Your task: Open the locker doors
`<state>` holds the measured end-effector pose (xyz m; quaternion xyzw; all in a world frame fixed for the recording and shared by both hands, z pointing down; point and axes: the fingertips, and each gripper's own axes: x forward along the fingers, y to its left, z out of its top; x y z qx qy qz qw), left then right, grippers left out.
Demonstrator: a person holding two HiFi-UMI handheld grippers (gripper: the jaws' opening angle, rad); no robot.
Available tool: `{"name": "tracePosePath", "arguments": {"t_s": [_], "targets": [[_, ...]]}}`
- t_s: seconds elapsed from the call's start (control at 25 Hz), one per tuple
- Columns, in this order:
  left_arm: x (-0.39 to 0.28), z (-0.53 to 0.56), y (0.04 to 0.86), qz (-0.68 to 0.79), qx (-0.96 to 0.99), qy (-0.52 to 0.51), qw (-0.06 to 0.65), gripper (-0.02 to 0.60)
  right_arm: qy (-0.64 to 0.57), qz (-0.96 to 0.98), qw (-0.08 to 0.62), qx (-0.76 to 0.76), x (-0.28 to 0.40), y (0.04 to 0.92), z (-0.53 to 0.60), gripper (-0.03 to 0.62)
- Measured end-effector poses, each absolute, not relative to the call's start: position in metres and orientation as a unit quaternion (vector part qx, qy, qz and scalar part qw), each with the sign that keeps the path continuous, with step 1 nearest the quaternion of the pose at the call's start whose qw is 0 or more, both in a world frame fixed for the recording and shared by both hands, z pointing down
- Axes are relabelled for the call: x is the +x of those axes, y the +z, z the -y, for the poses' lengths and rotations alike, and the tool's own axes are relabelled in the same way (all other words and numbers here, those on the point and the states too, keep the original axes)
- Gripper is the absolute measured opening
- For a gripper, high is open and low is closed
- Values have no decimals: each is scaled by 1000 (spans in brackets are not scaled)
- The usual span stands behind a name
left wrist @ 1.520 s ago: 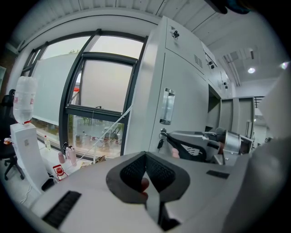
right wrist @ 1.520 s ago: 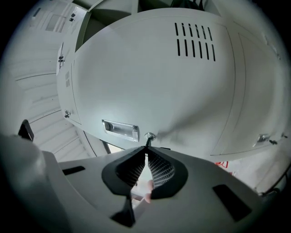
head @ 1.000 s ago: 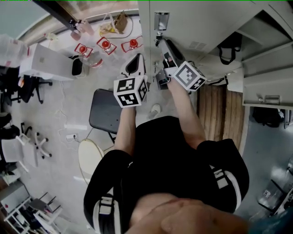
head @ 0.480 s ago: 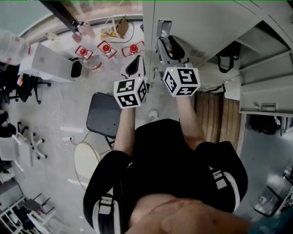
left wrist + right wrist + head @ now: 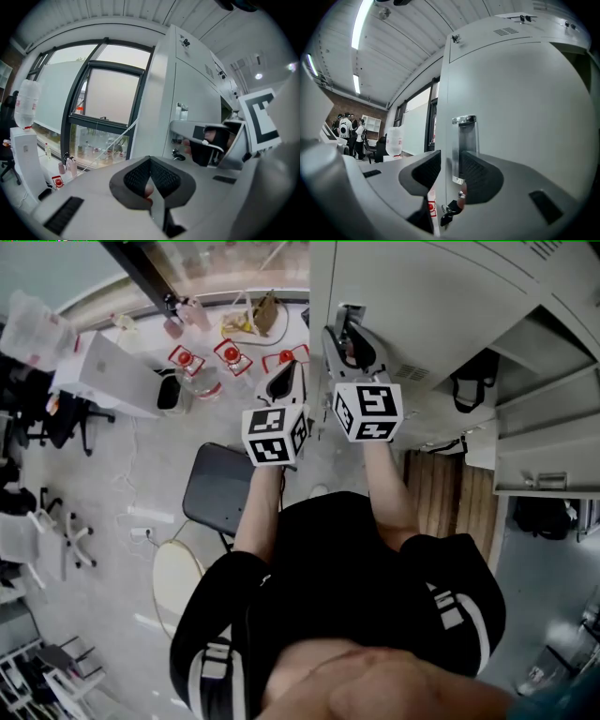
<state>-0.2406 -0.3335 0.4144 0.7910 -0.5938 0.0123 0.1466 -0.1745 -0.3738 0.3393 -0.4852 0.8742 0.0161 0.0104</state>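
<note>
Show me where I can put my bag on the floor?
Bare grey floor lies between the dark chair and the water dispenser. Near the window it is crowded with red-marked items, and office chairs fill the left edge.

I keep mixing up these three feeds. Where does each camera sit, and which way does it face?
Head view: on the head, looking steeply down at left gripper and right gripper by the locker; forearms show.
Left gripper view: on that gripper, jaws together, facing the window; right gripper shows.
Right gripper view: on that gripper, jaws apart, facing the door handle.
Shared: head and right gripper views both show the door handle.
</note>
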Motion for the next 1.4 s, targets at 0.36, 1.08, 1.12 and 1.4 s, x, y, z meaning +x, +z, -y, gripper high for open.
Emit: {"name": "tracePosePath", "arguments": {"t_s": [0.36,1.08,1.12,1.4], "targets": [[-247,342,415,586,797,27,143,4,11,-873,4,-488,-183,340,376,132],[-224,333,416,567,811,35,140,4,6,-879,9,-477,-178,339,349,118],[-223,330,415,567,811,35,140,5,6,-879,9,-477,-178,338,347,118],[-214,308,411,567,812,34,136,5,0,-884,6,-468,-172,339,323,116]]}}
